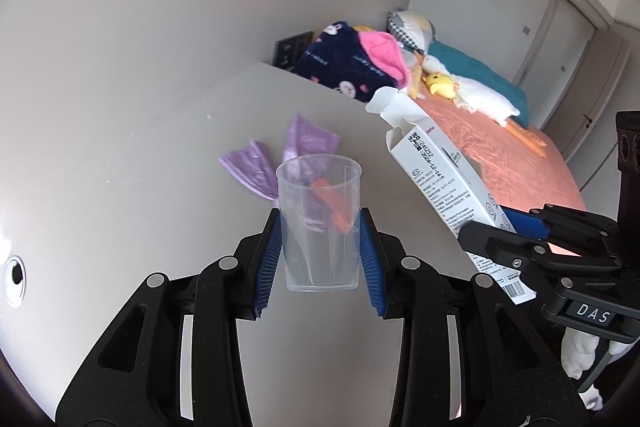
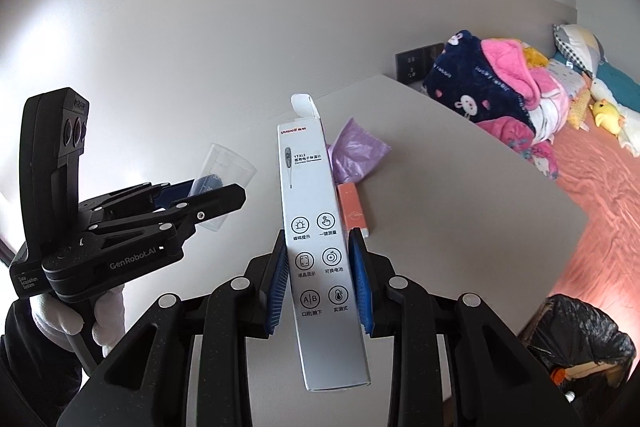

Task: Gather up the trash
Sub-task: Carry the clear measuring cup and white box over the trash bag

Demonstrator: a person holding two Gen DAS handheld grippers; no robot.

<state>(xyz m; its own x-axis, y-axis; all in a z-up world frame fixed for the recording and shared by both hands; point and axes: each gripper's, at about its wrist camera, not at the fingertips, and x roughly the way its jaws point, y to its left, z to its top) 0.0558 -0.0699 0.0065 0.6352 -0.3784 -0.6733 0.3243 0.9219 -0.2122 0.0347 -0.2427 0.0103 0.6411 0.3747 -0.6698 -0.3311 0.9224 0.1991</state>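
My left gripper (image 1: 320,259) is shut on a clear plastic measuring cup (image 1: 320,227), held upright above the grey table (image 1: 160,167). My right gripper (image 2: 320,279) is shut on a long white thermometer box (image 2: 320,247) with its top flap open; the box also shows in the left wrist view (image 1: 444,179). A crumpled purple wrapper (image 1: 280,155) and a small orange box (image 2: 354,207) lie on the table beyond both grippers. The left gripper with the cup (image 2: 224,171) shows at the left of the right wrist view.
A bin lined with a black bag (image 2: 584,343) stands at the lower right beside the table. A bed with an orange sheet (image 2: 600,187), piled blankets (image 2: 480,83) and plush toys lies beyond the table. A dark wall socket panel (image 2: 416,63) is on the wall. A cable hole (image 1: 16,277) is in the table.
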